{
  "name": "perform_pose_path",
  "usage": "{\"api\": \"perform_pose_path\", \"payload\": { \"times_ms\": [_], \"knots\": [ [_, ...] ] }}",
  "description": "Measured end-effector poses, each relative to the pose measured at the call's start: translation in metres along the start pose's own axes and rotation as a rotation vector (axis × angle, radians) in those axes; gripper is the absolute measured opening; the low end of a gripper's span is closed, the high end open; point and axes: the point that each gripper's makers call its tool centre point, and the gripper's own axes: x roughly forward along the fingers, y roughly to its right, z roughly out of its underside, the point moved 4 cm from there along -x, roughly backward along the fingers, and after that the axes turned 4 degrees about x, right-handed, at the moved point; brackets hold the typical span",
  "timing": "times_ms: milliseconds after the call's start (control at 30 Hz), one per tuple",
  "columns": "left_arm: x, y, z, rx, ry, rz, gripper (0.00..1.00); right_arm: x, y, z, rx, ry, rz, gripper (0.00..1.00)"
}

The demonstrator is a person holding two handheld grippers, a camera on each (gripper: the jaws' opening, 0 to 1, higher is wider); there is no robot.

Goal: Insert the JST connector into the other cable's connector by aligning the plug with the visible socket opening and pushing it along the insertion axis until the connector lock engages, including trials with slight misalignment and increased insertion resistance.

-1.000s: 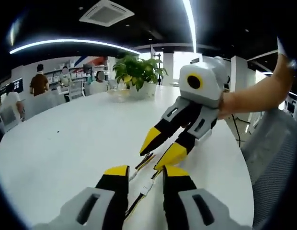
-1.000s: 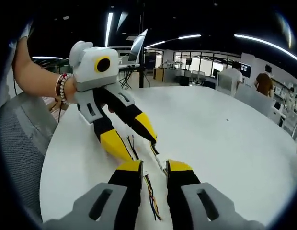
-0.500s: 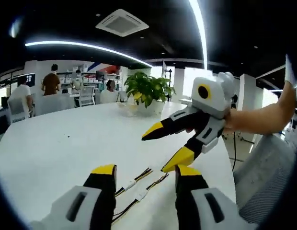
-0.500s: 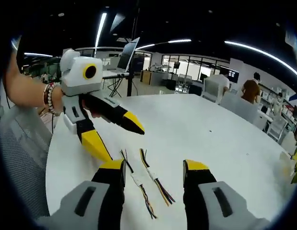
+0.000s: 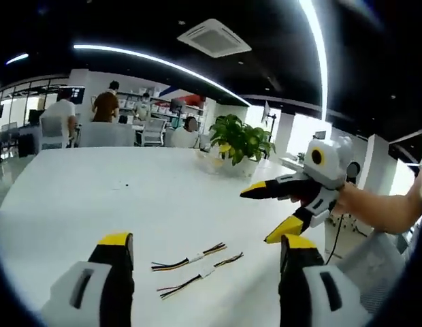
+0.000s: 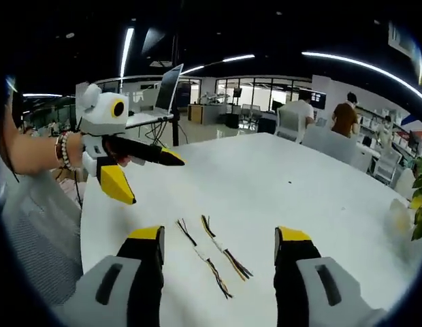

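- Now both grippers stand wide and hold nothing: the left gripper (image 5: 201, 248) and the right gripper (image 6: 220, 238) each hang above the table (image 5: 95, 197), with the two cables lying on it between and beyond their jaws.
- Two short cables lie side by side, near but apart: the far cable (image 5: 188, 258) and the near cable (image 5: 201, 274) in the left gripper view; in the right gripper view they are the left cable (image 6: 203, 258) and the right cable (image 6: 223, 257).
- Each cable carries a pale connector at mid-length; which is plug and which socket is too small to tell.
- Judged from this, neither cable is gripped, so the step in hand is the approach before picking up. Next, each gripper would need to come down and close on one cable just behind its connector, leaving the mating faces free to line up.
- Only the left gripper view takes in the plant (image 5: 242, 139) beyond the table; the right gripper view offers instead a raised laptop (image 6: 167, 85) and the person's beaded wrist (image 6: 62, 151).
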Motion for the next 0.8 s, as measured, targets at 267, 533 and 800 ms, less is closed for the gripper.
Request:
{"api": "perform_pose_path", "payload": {
  "times_ms": [267,533,800],
  "knots": [
    [-0.020,0.000,-0.009,-0.013,0.023,-0.033,0.89,-0.029,0.004,-0.006,0.086,0.026,0.010,0.68],
    [-0.050,0.003,-0.004,-0.003,-0.005,-0.061,0.89,-0.056,0.002,-0.009,0.085,0.042,0.040,0.69],
    [-0.094,0.002,0.008,0.017,-0.047,-0.126,0.91,-0.082,-0.006,-0.014,0.087,0.091,0.078,0.68]
  ]
}}
